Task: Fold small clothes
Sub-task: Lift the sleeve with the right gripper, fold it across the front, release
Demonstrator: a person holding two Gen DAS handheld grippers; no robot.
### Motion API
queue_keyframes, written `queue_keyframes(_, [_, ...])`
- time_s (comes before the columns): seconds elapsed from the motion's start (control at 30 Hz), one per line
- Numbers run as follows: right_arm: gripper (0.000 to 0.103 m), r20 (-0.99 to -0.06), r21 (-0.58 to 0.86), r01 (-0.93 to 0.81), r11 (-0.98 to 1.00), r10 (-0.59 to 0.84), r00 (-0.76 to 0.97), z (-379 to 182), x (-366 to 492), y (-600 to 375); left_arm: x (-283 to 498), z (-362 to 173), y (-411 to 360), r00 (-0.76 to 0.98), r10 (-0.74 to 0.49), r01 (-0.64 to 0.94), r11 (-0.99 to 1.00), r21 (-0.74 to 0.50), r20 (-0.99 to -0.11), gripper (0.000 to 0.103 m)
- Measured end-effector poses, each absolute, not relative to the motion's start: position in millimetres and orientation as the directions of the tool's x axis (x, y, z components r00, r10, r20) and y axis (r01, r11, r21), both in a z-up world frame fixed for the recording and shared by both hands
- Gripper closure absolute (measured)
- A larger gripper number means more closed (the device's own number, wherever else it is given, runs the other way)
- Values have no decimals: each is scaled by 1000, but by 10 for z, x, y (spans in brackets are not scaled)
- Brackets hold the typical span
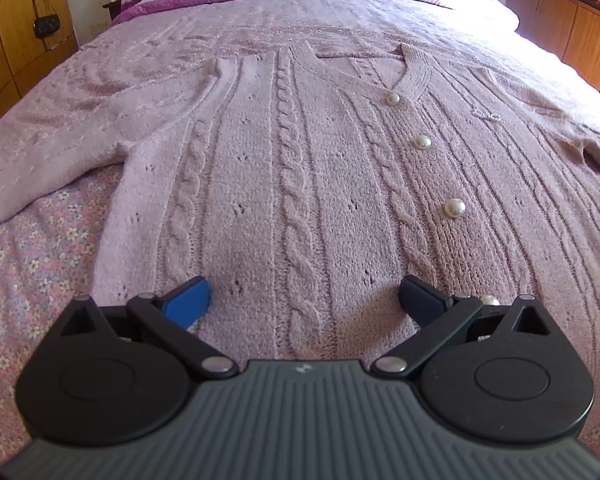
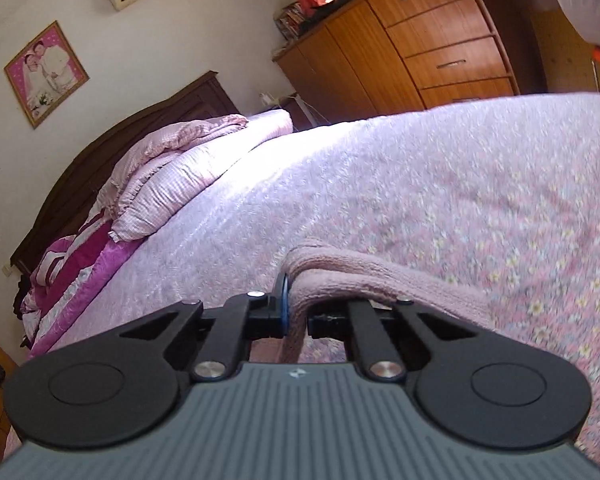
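A pink cable-knit cardigan [image 1: 292,168] with pearl buttons [image 1: 454,208] lies flat and face up on the bed, collar at the far end. My left gripper [image 1: 304,300] is open, its fingers spread over the hem near the bottom button. In the right wrist view, my right gripper [image 2: 296,312] is shut on a fold of the pink cardigan [image 2: 364,276], likely a sleeve, lifted a little above the floral bedspread [image 2: 520,240]. The right finger is hidden under the cloth.
The pink bedspread [image 1: 32,264] covers the bed. Folded quilts and a pillow [image 2: 168,184] lie by the dark headboard. Wooden cabinets [image 2: 440,40] stand along the right side, a wardrobe [image 1: 16,32] at the left.
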State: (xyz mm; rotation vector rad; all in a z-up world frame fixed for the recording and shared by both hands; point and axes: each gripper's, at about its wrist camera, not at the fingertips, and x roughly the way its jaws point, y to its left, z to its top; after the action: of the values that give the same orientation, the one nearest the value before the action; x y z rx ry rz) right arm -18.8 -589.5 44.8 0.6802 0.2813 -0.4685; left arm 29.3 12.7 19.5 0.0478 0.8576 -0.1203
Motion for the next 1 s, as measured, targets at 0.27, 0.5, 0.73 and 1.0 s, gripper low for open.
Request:
queue_keyframes(0.27, [94,-348,553,386,738,-216,912,907,-47,-5419,331,402,290,651,-137,136,989,-63,-746,0])
queue_keyframes(0.5, [96,-289,538,260,802,-114,950,1290,238,-4694,375,561,515,692,-117,106,993,-60,-712,0])
queue_keyframes(0.73, [96,-261,476,156,865,-30,965,1538,576,-3902,426,680,778,721,-66,51,998,-42,-690,0])
queue_keyframes(1.0, [96,-228,449,30,893,82,970,1719,894,-2951,430,742,1011,744,-35,1,999,-52,-667,0])
